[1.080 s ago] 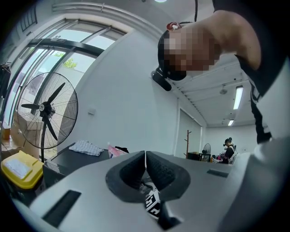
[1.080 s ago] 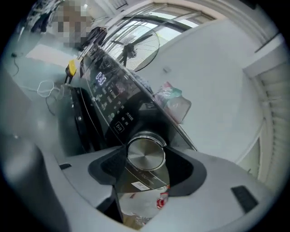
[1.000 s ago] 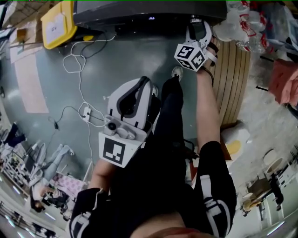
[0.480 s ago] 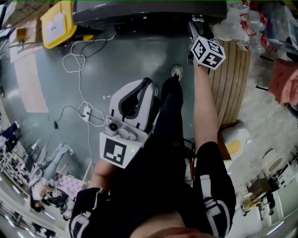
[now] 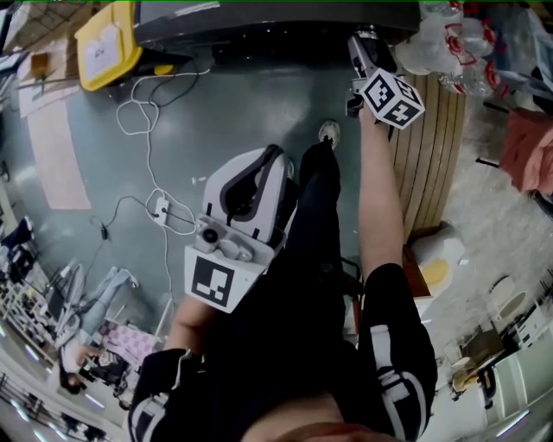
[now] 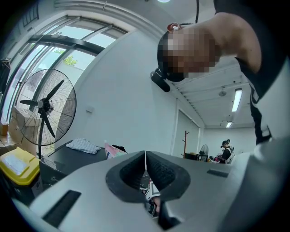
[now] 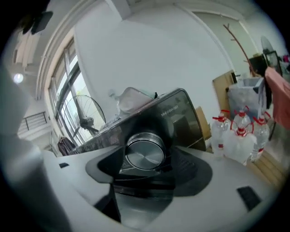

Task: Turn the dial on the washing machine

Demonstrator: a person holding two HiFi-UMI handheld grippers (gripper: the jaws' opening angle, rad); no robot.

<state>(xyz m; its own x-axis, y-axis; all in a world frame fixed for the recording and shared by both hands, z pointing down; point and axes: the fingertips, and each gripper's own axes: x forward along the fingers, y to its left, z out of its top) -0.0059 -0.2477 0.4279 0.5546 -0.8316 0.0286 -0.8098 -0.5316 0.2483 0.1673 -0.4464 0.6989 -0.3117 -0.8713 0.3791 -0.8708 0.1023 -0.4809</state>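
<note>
The washing machine [image 5: 259,22] is a dark glossy box at the top of the head view. Its round silver dial [image 7: 145,152] sits on the black control panel [image 7: 181,113]. My right gripper [image 7: 145,159] reaches up to the panel, and the dial stands between its two black pads [image 7: 108,168]. The jaws are opening and look slightly apart from the dial's rim. In the head view the right gripper [image 5: 363,45] is at the machine's right end, its marker cube [image 5: 393,97] below it. My left gripper [image 5: 270,154] hangs by my leg, shut and empty, its pads [image 6: 156,168] touching.
A yellow bin [image 5: 108,43] stands left of the machine, and white cables [image 5: 147,112] trail over the grey floor. Wooden slats [image 5: 428,147] and several water bottles [image 7: 240,136] are to the machine's right. A standing fan [image 6: 43,106] is by the window.
My right gripper has twisted at the dial, so its marker cube swung to the right and turned. The left gripper has stayed where it was.
</note>
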